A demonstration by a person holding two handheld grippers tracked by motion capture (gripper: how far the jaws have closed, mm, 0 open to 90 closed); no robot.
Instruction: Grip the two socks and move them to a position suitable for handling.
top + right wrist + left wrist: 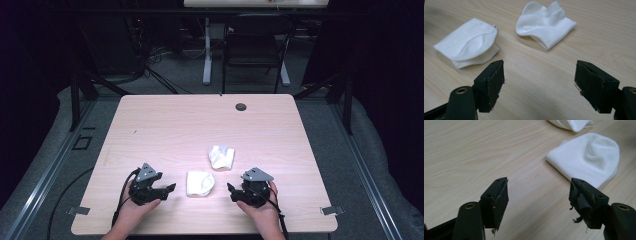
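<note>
Two white socks lie on the light wooden table. The near sock is folded flat, between the two grippers. The far sock is crumpled, a little farther back and to the right. My left gripper rests low near the front edge, left of the near sock, open with nothing between its jaws. On the other side of that sock, my right gripper is open too, its jaws wide and holding nothing.
A round cable hole sits near the table's far edge. A black chair and a white desk leg stand beyond the table. Dark frame posts flank both sides.
</note>
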